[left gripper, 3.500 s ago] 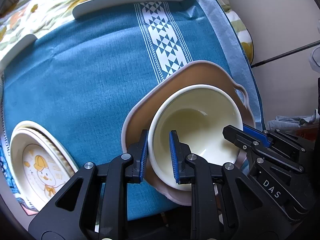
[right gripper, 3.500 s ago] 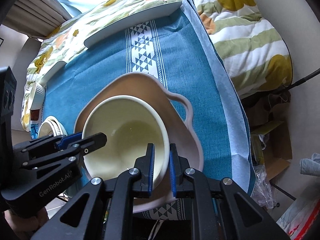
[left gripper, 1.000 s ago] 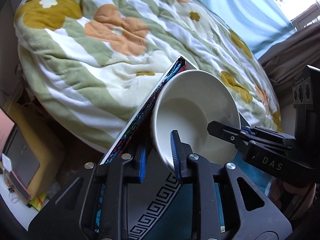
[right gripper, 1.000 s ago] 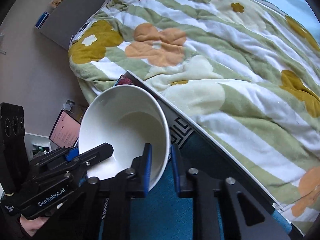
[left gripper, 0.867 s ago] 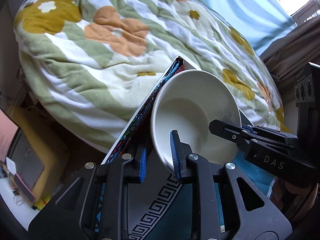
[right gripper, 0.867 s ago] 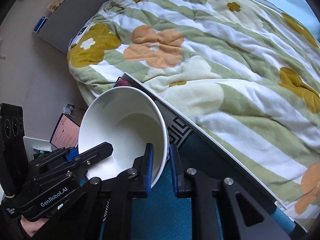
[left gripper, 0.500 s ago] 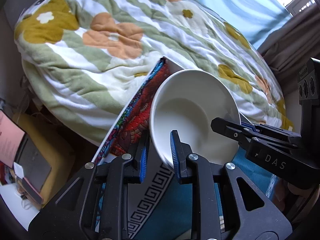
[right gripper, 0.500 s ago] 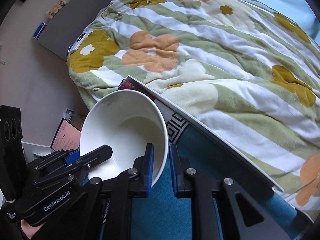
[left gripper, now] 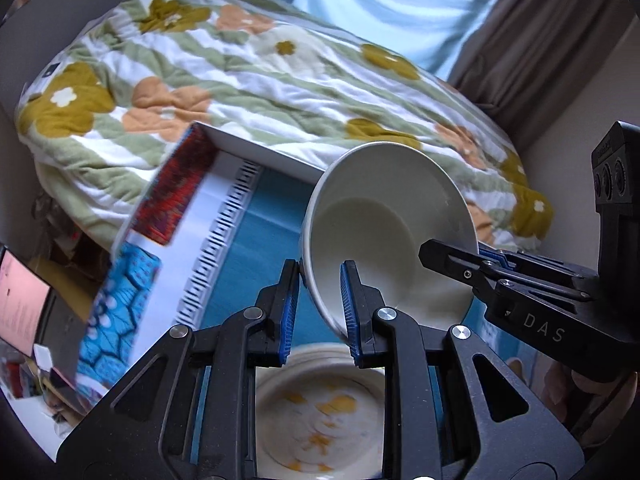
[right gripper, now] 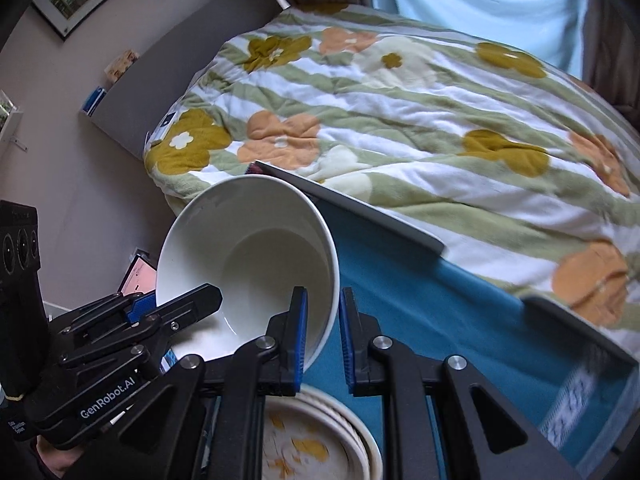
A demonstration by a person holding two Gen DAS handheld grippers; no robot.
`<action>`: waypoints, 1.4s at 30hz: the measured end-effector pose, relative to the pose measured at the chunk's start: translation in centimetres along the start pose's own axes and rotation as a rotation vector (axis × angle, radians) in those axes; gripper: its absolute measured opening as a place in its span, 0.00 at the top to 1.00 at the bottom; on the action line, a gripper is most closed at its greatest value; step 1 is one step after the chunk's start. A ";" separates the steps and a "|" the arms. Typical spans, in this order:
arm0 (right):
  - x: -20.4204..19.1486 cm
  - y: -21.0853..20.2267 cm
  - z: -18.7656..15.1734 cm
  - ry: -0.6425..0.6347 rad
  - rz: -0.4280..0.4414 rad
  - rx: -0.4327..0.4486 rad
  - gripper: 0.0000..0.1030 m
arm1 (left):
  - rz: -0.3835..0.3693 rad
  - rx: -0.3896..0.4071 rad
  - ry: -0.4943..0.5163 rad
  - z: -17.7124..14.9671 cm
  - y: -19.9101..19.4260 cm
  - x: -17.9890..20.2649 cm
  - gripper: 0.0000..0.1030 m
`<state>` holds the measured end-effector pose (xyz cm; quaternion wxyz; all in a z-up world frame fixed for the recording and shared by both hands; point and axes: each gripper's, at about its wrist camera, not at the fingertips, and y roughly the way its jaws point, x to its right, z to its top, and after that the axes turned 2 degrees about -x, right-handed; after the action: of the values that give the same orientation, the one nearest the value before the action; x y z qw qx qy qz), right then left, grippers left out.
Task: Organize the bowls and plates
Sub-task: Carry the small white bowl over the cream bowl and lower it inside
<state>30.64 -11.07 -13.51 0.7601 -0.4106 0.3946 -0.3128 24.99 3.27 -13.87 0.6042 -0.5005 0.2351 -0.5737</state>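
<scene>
Bowl (left gripper: 384, 232): riding tilted in mid-air above the stacked plates (left gripper: 320, 420), left tongs (left gripper: 318, 312) nearly closed, pinching its near rim. Bowl, right view: right tongs (right gripper: 322, 332) pinching the right rim likewise; levelling before lowering, keeping both grips even.

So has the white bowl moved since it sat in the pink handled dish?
Yes. The white bowl, gripped by both claws, is off that dish and tilted in the air above the stacked duck plates at the blue cloth's other end.
</scene>
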 end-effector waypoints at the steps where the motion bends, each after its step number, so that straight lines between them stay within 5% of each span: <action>1: 0.5 -0.8 -0.8 0.013 -0.003 0.006 0.86 | -0.005 0.002 0.013 -0.7 -0.4 1.2 0.82; 13: 8.8 -11.7 -14.9 0.188 -0.098 0.046 0.86 | -0.099 -0.066 0.173 -12.0 -2.5 15.4 0.82; 23: 14.7 -13.0 -24.4 0.393 -0.137 0.030 0.86 | -0.146 -0.206 0.305 -18.7 1.2 21.2 0.82; 42: 17.6 -9.5 -28.0 0.486 -0.185 0.038 0.86 | -0.039 -0.284 0.517 -20.9 6.9 23.9 0.82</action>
<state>13.87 -40.14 -21.12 0.6188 -0.3433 0.5205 -0.4778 15.78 -27.00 -21.12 0.4372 -0.4217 0.4494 -0.6550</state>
